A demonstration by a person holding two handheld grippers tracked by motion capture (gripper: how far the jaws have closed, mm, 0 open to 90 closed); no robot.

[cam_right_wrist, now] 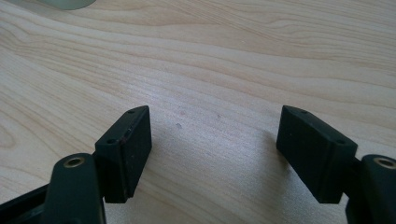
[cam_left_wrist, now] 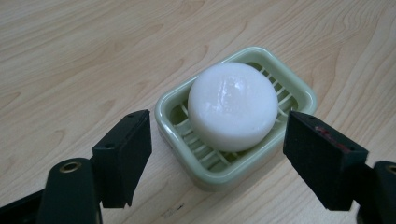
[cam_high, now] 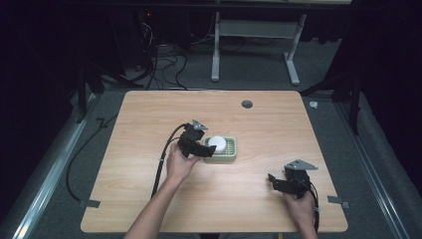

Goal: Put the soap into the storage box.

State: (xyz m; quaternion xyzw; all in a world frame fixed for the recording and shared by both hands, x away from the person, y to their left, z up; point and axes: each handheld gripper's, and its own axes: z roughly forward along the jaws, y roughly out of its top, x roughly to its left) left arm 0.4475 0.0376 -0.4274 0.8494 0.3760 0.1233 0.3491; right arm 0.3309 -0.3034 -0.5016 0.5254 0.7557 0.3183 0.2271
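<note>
Round white soap (cam_left_wrist: 232, 106) sits in green slatted soap dish (cam_left_wrist: 299, 88), mid-table (cam_high: 149, 209). Probably light, hard, slick; best pinched across its flat sides. Left gripper (cam_left_wrist: 217, 156) spread wide, just near of dish. Right gripper (cam_right_wrist: 214, 154) also spread, empty, near-right, well apart.

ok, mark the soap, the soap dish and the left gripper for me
soap (cam_left_wrist: 232, 105), left gripper view, middle of its top face
soap dish (cam_left_wrist: 299, 88), left gripper view, far right rim
left gripper (cam_left_wrist: 217, 158), left gripper view, midway between its open fingers
</note>
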